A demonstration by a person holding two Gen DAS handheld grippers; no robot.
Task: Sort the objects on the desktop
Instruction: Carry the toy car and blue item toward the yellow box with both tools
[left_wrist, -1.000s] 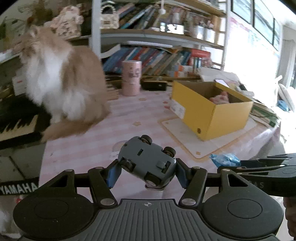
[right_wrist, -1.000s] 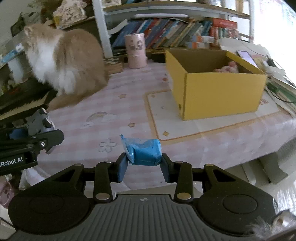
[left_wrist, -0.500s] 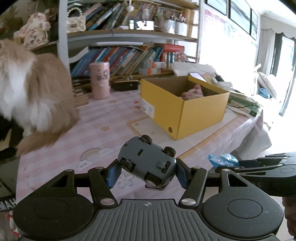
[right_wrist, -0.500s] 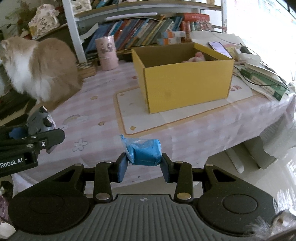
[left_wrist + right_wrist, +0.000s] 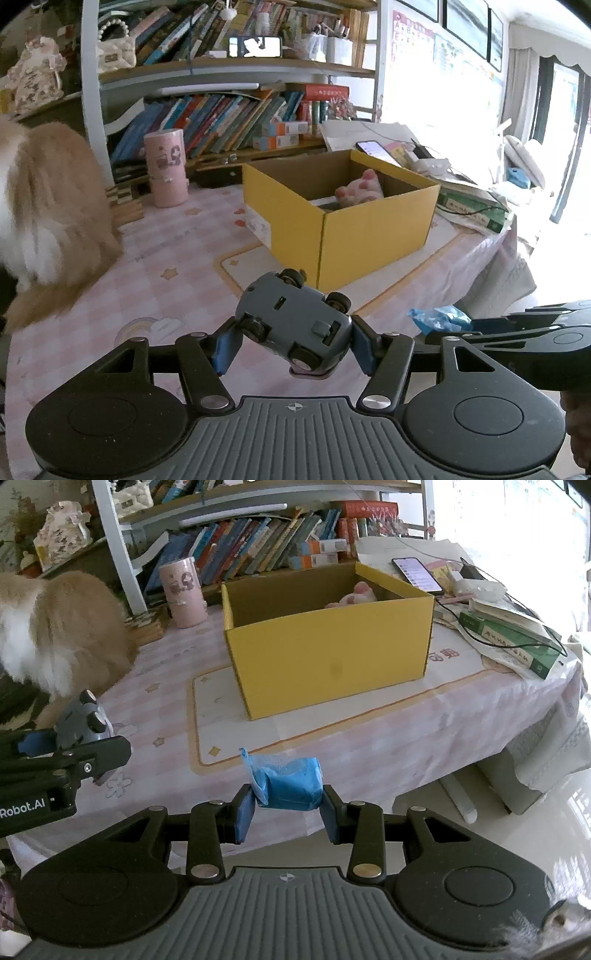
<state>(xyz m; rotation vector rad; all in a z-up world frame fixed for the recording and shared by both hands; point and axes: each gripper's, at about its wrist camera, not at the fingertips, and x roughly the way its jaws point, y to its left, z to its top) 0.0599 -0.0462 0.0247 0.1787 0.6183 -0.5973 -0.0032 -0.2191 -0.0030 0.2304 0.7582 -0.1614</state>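
My left gripper is shut on a grey-blue toy car, held belly-up with its wheels showing, above the pink checked tablecloth. My right gripper is shut on a small blue plastic packet near the table's front edge. An open yellow cardboard box stands ahead on a white mat, with a pink plush toy inside. From the right wrist view the box is straight ahead, and the left gripper with the car shows at the left.
A fluffy orange and white cat sits on the table's left side. A pink cylinder stands at the back before a bookshelf. Books, a phone and cables lie right of the box. The table edge drops to the floor at right.
Both grippers have swung rightward with their loads. The box has come toward the middle of both views and the cat has slid to the left edge. Both grips are unchanged.
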